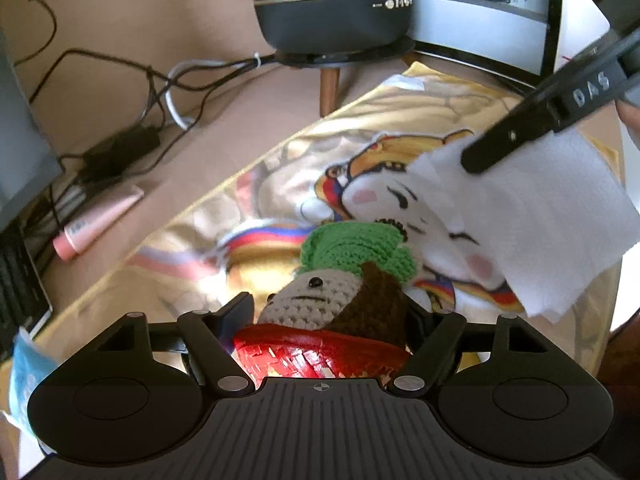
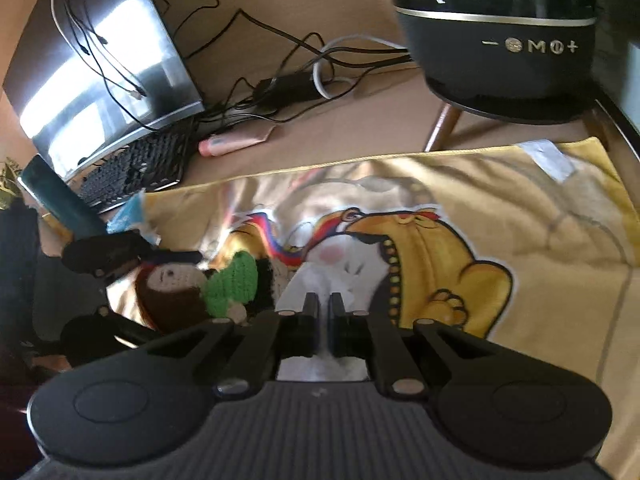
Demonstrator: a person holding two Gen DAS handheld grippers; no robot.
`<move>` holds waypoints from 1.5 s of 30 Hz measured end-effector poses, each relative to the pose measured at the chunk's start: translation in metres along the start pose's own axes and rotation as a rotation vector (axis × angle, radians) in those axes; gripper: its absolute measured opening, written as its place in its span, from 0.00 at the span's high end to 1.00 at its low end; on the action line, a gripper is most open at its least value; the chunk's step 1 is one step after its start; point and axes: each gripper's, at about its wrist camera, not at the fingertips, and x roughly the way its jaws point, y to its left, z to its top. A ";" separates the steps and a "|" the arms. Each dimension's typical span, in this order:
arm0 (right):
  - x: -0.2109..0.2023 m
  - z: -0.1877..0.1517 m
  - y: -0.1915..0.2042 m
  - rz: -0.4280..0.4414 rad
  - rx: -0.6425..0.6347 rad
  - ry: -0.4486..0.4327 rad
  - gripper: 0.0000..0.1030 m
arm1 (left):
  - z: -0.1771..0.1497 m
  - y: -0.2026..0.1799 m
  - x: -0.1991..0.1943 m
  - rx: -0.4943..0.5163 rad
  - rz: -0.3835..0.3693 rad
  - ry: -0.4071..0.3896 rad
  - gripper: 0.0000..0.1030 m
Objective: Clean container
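Beige tabletop (image 1: 168, 8) is covered in the middle by a yellow cartoon-printed cloth (image 1: 420, 96), taken as the landmark for what follows. Beyond the cloth's far edge a dark rounded appliance (image 1: 332, 4) is raised on wooden legs, with a tangle of black cables (image 1: 120, 148) and a pink tube (image 1: 96, 224) lying off the cloth's left side.

Above the cloth, a red container (image 1: 320, 354) is gripped by the left claw (image 1: 328, 312), its jaws set wide around it. A crocheted doll (image 1: 340, 276) (green top, brown hair, 2 bead eyes) is seen sitting in the container.

Over the cloth's right part, a folded white tissue (image 1: 532, 224) is pinched by the right claw (image 2: 323, 308), its jaws drawn narrow on the sheet. The tissue is held apart from the container.
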 end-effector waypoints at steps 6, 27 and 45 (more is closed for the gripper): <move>0.008 -0.017 0.007 -0.101 -0.104 0.073 0.42 | 0.012 -0.005 0.010 0.032 0.018 0.012 0.21; 0.010 0.012 0.050 0.115 -0.093 0.062 0.88 | -0.017 0.016 -0.024 -0.202 -0.009 0.008 0.09; 0.039 0.021 0.067 0.135 0.007 0.072 0.89 | -0.032 0.003 -0.023 -0.196 -0.010 0.065 0.06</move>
